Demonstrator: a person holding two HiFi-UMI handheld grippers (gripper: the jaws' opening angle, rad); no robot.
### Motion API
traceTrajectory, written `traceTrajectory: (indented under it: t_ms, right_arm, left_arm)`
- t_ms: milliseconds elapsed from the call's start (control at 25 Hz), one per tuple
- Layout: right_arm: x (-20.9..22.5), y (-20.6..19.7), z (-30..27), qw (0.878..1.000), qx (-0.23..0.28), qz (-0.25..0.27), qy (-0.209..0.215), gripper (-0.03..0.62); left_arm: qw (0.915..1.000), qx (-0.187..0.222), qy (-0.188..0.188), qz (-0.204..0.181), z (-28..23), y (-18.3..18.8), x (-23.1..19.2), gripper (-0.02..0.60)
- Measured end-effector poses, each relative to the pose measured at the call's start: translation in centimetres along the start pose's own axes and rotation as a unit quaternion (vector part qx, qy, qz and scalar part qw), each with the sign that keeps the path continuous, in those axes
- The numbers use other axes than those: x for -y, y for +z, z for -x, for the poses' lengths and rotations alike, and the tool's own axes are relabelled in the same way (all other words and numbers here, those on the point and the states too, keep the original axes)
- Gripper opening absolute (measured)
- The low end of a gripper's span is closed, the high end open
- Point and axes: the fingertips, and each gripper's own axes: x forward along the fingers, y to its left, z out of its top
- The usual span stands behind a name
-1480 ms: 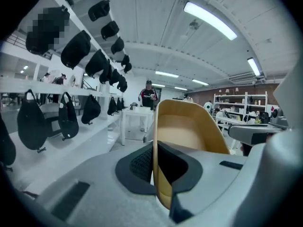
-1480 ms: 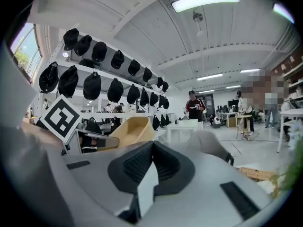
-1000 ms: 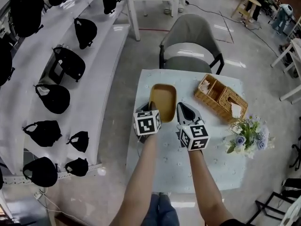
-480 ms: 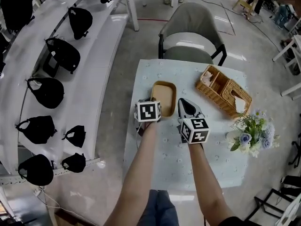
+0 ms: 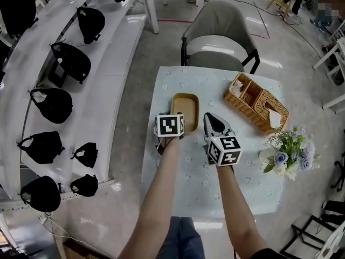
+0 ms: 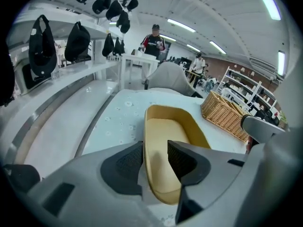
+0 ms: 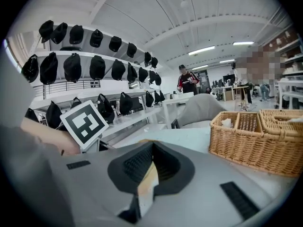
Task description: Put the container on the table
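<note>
Wicker basket (image 5: 256, 104) upper right; left gripper (image 6: 155, 159) jaws opening astride the container (image 5: 185, 104) wall; right gripper (image 7: 150, 161) pinched together, seemingly empty.

We see the oblong plastic container (image 5: 185, 108) in mustard yellow. The square table (image 5: 245, 193) has a pale blue cloth with small white dots, and the rectangular woven wicker basket (image 5: 257, 106) is golden brown.

Head-view inventory | yellow oblong container (image 5: 185, 108): 1 | wicker basket (image 5: 259, 107): 1 | bunch of blue and white flowers (image 5: 285, 147): 1 | grey armchair (image 5: 221, 34): 1 | table (image 5: 199, 82) under pale dotted cloth: 1 | white shelf run (image 5: 121, 74): 1 | black bags (image 5: 52, 106) on it: at least 8, others cut off at the frame edge
</note>
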Motion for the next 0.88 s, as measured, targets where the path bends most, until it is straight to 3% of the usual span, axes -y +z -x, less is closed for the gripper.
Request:
traceTrajectory:
  t_ms: [320, 600, 720, 880]
  right_arm:
    - [0.0, 0.5, 0.9, 1.000, 0.004, 0.003, -0.004, -0.002]
    - [-0.6, 3.6, 4.1, 0.999, 0.026, 0.019, -0.017, -0.002]
    - [-1.3, 6.8, 6.5, 0.998, 0.049, 0.024, -0.025, -0.002]
    - [-2.7, 11.3, 10.7, 0.995, 0.081, 0.043, -0.031, -0.002]
  left_arm:
    - [0.9999, 0.004, 0.009, -0.012, 0.9, -0.2, -0.4, 0.195]
    - [0.9948, 0.094, 0.015, -0.036, 7.7, 4.2, 0.5, 0.175]
    - [0.9840, 0.171, -0.003, -0.048, 12.5, 7.3, 1.9, 0.106]
    - [0.9583, 0.271, -0.042, -0.081, 19.5, 10.4, 4.8, 0.077]
